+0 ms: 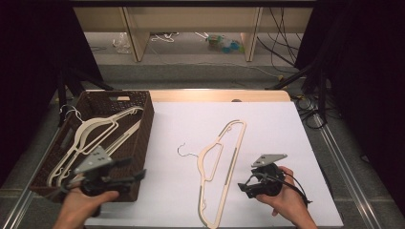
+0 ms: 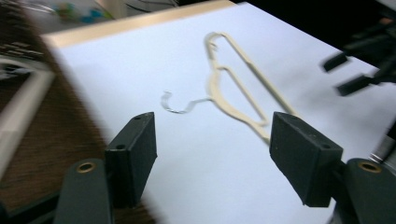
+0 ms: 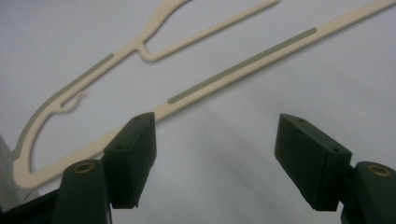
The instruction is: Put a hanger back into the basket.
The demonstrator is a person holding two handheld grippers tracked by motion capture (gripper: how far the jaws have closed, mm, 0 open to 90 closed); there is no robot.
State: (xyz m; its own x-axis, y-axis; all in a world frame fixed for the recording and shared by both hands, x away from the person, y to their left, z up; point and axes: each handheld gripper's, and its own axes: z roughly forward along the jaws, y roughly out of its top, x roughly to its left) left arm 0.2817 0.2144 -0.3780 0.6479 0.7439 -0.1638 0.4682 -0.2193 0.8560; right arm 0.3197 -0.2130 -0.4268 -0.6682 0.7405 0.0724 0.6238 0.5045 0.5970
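Observation:
A cream plastic hanger [image 1: 222,162] with a metal hook [image 1: 183,150] lies flat on the white table top, its hook pointing left. My left gripper [image 1: 137,168] hovers over the near right corner of the brown wicker basket [image 1: 148,121], open and empty. In the left gripper view the jaws [image 2: 212,135] stand wide, facing the hanger [image 2: 233,79]. My right gripper [image 1: 244,183] sits just right of the hanger's lower bar, open, with nothing between its jaws. The right gripper view shows its jaws [image 3: 215,140] close above the table beside the hanger [image 3: 233,70].
Several cream hangers [image 1: 90,133] lie in the basket at the table's left. A wooden strip [image 1: 215,95] edges the far side of the table. Beyond it are shelf legs, cables and small items on the floor. My right gripper [image 2: 345,72] appears blurred in the left gripper view.

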